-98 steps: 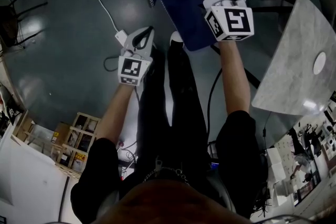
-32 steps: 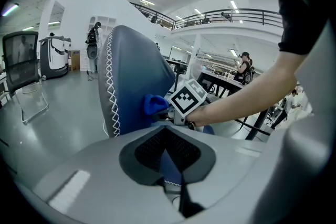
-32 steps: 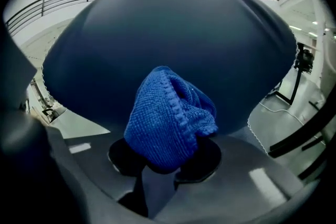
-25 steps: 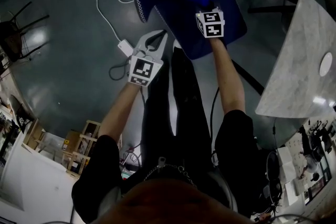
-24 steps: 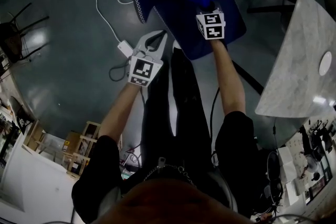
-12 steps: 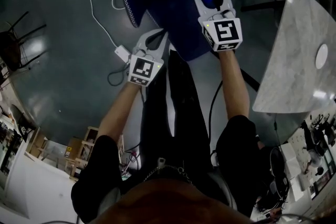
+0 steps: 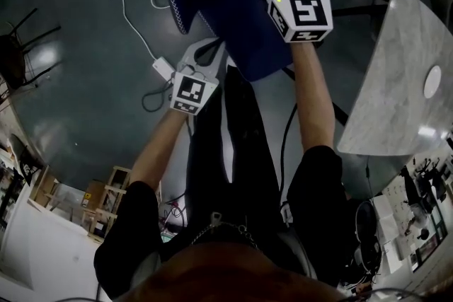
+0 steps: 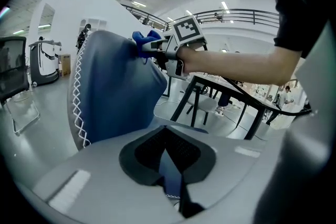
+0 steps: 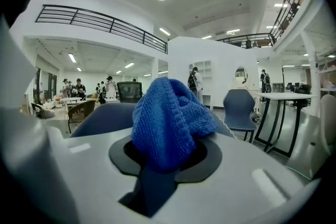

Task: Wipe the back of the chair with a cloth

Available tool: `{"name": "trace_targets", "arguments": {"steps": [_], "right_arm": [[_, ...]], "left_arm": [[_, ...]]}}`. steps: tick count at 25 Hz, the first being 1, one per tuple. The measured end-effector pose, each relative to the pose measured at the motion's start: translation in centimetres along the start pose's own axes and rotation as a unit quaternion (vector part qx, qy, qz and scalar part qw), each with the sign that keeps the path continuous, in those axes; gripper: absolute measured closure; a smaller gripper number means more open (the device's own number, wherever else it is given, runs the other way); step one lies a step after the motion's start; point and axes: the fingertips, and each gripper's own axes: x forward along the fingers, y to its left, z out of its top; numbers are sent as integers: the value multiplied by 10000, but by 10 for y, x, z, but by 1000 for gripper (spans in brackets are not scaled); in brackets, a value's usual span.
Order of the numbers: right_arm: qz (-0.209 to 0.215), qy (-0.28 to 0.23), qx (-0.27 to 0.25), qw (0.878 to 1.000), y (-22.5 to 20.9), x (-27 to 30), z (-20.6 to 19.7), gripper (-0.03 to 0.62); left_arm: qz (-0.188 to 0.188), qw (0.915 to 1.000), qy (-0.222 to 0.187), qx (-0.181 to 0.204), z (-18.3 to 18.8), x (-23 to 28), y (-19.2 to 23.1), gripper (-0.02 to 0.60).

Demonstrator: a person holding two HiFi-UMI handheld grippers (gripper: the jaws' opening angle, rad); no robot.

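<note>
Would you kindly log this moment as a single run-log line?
phase: wipe | right tool: shut on blue knitted cloth, atop dark blue padded chair back | left tool: shut on chair's stitched edge

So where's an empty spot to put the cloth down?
The marble table is mostly bare around its white disc. The floor is bare left of the white cable. It's crowded by the chair and at the shelves.
</note>
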Motion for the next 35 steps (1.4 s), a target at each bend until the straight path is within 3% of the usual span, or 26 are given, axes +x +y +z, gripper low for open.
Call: {"name": "trace_targets", "arguments": {"steps": [11,35], "right_arm": [[69,805,-36,9967,10,13,-76,480],[12,1726,432,9840,6,23,-183,480]], "left_arm": [[-2,9999,81,-85,-10,-1,2,571],[-85,9994,282,-156,-25,7,0,571]]}}
